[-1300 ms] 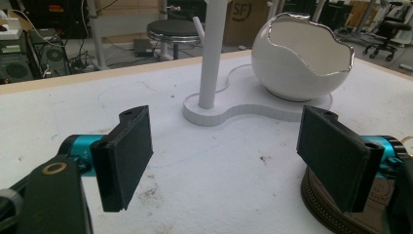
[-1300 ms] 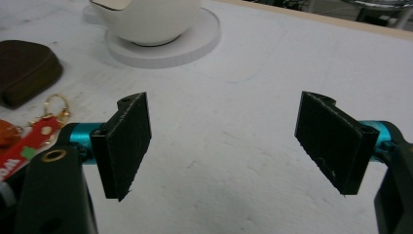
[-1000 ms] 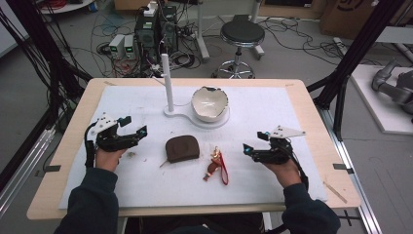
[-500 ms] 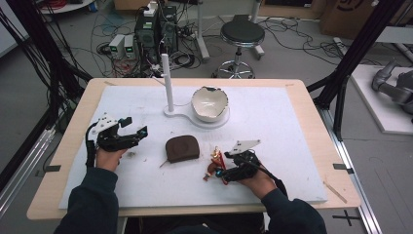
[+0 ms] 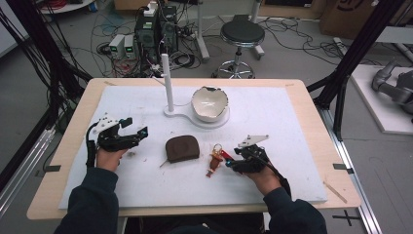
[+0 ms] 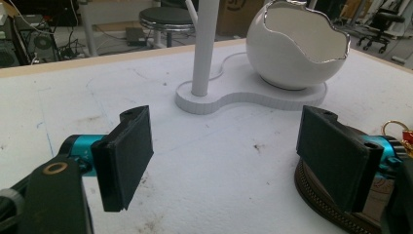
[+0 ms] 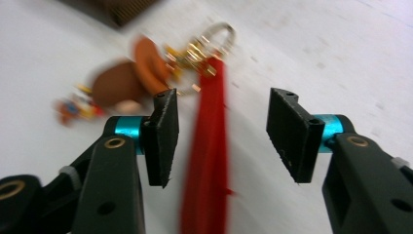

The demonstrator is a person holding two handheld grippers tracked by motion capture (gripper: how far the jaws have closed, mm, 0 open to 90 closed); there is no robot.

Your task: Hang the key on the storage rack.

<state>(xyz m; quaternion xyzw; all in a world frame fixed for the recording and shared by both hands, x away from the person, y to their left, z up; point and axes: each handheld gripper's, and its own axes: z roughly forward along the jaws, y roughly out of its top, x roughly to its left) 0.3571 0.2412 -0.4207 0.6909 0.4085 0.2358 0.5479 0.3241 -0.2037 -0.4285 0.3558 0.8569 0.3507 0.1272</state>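
A keychain (image 5: 215,160) with a small brown figure (image 7: 117,85), a gold ring and a red strap (image 7: 207,161) lies on the white mat, right of a brown zip pouch (image 5: 181,148). My right gripper (image 5: 229,163) is low over the keychain. In the right gripper view its jaws (image 7: 222,112) straddle the red strap with gaps on both sides; they have just been closing and touch nothing. My left gripper (image 5: 135,126) rests open at the mat's left with nothing between its jaws (image 6: 224,141). The pouch (image 6: 311,195) sits behind one of its jaws.
A white cracked-egg bowl (image 5: 209,103) sits on a white base with an upright post (image 5: 167,80) at the mat's far middle, seen close in the left gripper view as bowl (image 6: 297,48) and post (image 6: 204,48). Past the table stand a stool (image 5: 242,34) and cabled boxes on the floor.
My right gripper has moved left from the mat's right side to the keychain and has narrowed its jaws around the red strap. My left gripper has stayed put.
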